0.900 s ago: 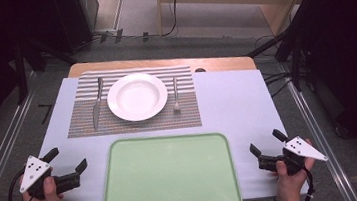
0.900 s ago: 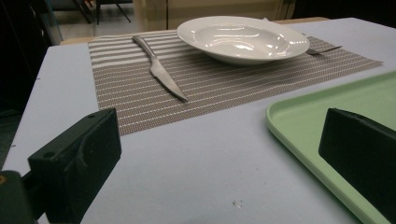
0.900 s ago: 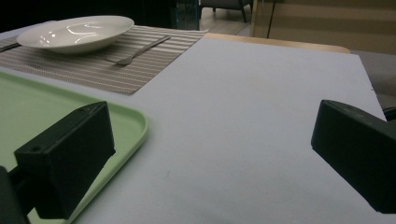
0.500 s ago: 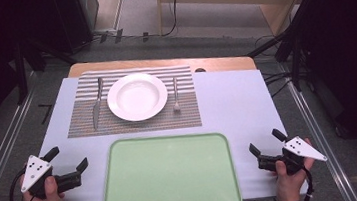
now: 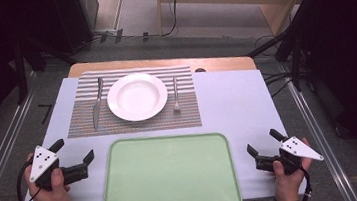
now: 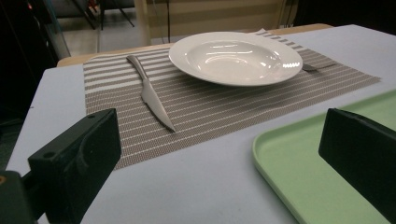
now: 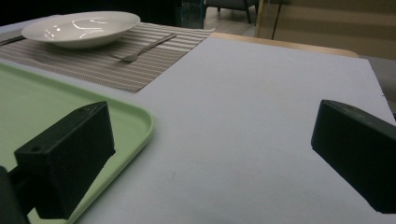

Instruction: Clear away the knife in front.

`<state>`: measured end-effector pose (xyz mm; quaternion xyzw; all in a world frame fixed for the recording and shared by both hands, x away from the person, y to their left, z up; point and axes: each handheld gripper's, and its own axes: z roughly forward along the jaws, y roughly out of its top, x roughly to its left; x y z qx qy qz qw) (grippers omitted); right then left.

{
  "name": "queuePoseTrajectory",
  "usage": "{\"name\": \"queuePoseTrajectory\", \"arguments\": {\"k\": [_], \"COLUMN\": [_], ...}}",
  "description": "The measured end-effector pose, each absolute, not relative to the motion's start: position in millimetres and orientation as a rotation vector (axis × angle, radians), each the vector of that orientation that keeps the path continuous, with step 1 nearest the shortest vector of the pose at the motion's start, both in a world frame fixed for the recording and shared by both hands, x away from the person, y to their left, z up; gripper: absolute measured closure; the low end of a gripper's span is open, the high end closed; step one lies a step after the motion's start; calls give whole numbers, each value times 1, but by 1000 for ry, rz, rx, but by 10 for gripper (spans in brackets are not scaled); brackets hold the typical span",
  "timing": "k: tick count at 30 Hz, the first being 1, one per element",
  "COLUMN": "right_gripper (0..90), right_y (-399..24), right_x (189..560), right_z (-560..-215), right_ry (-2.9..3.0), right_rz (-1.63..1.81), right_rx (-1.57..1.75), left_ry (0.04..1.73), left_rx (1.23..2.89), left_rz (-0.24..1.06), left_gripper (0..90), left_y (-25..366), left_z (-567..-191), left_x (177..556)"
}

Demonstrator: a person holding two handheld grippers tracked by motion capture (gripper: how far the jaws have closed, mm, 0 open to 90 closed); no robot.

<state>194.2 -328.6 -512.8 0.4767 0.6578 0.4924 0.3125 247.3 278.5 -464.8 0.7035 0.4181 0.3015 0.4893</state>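
Since the earlier frames almost nothing has moved: both hands sit where they were at the near corners of the tabletop (image 5: 236,99), and the left gripper (image 5: 74,154) has at most shifted a touch, which is hard to judge at this size. In the high view that left gripper is held just left of the green tray (image 5: 170,182), its jaws spread wide with nothing between them, pointing toward the tray's left edge. The right gripper (image 5: 264,147) is held just right of the tray, its jaws likewise wide apart and empty.

The tray lies flat at the near middle of the pale blue cover, between the two grippers and touching neither. Beyond it a striped placemat (image 5: 133,120) carries a white deep plate (image 5: 137,96) at its centre, a table knife (image 5: 97,103) to the plate's left and a fork (image 5: 176,95) to its right, each beside the plate and apart from it.

The left gripper view looks between its two black jaws across bare cover to the knife (image 6: 152,93), the plate (image 6: 236,56) and the tray's rounded corner (image 6: 289,158). The right gripper view shows the tray's edge (image 7: 140,126) beside its left-hand jaw, with the fork (image 7: 142,49) and plate (image 7: 81,28) farther off on the mat.
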Motion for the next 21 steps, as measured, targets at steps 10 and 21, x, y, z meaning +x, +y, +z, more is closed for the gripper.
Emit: {"name": "queuePoseTrajectory", "arguments": {"k": [10,21], "right_gripper": [0,0], "right_y": [-330,-330], "right_x": [192,193], "right_z": [-514,-514], "right_ry": [1728,1737], "right_rz": [1308,1306], "right_rx": [1262,1264], "left_ry": [1012,1007], "left_rx": [1715,1762], "left_rz": [740,703], "left_gripper": [0,0], "left_y": [268,254], "left_z": [-442,-433], "left_x": [275,302]}}
